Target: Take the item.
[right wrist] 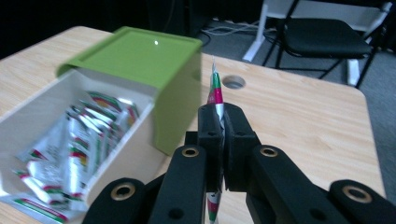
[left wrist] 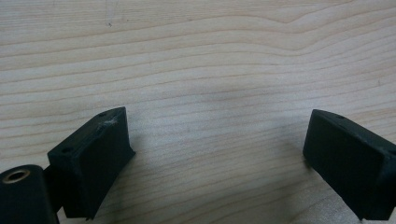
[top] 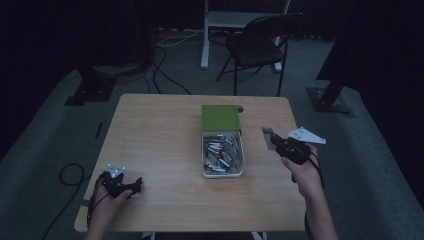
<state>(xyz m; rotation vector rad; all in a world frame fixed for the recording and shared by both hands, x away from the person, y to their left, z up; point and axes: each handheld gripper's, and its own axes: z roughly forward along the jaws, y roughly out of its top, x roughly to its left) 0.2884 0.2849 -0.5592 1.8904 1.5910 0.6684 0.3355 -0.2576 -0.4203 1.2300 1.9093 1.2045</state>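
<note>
A white box (top: 222, 172) with a green lid (top: 220, 118) slid back stands mid-table, holding several red, green and silver sachets (top: 220, 152). My right gripper (top: 274, 141) hovers to the right of the box, shut on one sachet (top: 267, 132). In the right gripper view that sachet (right wrist: 215, 91) stands edge-on between the pressed pads, with the green lid (right wrist: 135, 56) and the open box (right wrist: 46, 107) to its left. My left gripper (top: 131, 186) rests at the table's front left; its fingers (left wrist: 93, 158) stand wide apart over bare wood, nothing between them.
The wooden table (top: 160, 135) has a round cable hole (top: 240, 108) behind the box. A black chair (top: 260, 45) and a white desk frame (top: 205, 35) stand beyond the far edge. Cables lie on the grey floor.
</note>
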